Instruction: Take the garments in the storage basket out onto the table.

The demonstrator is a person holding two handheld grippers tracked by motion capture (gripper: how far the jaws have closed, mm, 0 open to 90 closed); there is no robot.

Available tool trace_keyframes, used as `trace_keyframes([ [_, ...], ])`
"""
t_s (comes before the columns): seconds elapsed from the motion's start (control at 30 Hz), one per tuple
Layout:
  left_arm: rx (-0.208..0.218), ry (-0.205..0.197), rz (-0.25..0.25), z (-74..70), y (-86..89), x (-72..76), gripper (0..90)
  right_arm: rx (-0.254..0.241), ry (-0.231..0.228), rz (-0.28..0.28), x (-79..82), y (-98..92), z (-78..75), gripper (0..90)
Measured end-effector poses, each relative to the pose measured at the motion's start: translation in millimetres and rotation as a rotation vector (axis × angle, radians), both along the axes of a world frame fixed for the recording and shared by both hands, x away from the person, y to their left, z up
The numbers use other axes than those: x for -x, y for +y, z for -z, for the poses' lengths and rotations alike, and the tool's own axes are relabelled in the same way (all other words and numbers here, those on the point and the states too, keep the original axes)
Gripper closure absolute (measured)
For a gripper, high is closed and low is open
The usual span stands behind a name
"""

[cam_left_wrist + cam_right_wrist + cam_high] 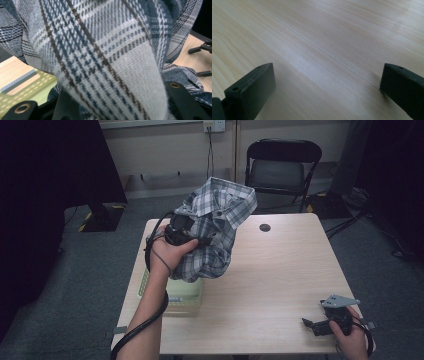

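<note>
Fingers of left gripper [187, 236] clamped on plaid shirt [216, 231], bunched and lifted above green basket [186, 296]. Right gripper [320, 324]: fingers apart, idle on surface [280, 270], well right of basket. Advice: keep clamp firm, raise until hem clears basket rim.

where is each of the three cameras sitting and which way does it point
High view: above the person's side, looking forward and down on the table; both forearms show, the left gripper lifting the plaid shirt over the green basket, the right gripper low on the table.
Left gripper view: on the left gripper, looking along its jaws into the shirt clamped between them.
Right gripper view: on the right gripper, facing bare tabletop between its open jaws.
Shared: high and left gripper views both show shirt and basket.
</note>
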State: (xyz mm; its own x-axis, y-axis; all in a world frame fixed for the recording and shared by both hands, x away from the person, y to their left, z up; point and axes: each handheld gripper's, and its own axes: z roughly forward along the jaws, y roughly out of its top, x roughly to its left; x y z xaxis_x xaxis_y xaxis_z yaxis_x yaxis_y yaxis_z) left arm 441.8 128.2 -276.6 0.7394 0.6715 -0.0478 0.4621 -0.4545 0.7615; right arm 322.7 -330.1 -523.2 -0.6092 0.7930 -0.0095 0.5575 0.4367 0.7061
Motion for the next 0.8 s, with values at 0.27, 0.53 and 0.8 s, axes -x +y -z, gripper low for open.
trace_keyframes([
  [0.27,0.014,-0.017,0.053,-7.4,-20.4,4.7,53.8,0.000,0.000,0.000,0.0,0.0,0.0,0.0],
  [0.53,0.066,-0.013,0.112,-7.7,-38.8,6.3,53.7,0.000,0.001,0.000,0.0,0.0,0.0,0.0],
  [0.8,0.074,-0.011,0.166,-3.8,-62.9,7.5,53.7,-0.001,0.001,0.001,0.1,0.1,-0.1,0.0],
])
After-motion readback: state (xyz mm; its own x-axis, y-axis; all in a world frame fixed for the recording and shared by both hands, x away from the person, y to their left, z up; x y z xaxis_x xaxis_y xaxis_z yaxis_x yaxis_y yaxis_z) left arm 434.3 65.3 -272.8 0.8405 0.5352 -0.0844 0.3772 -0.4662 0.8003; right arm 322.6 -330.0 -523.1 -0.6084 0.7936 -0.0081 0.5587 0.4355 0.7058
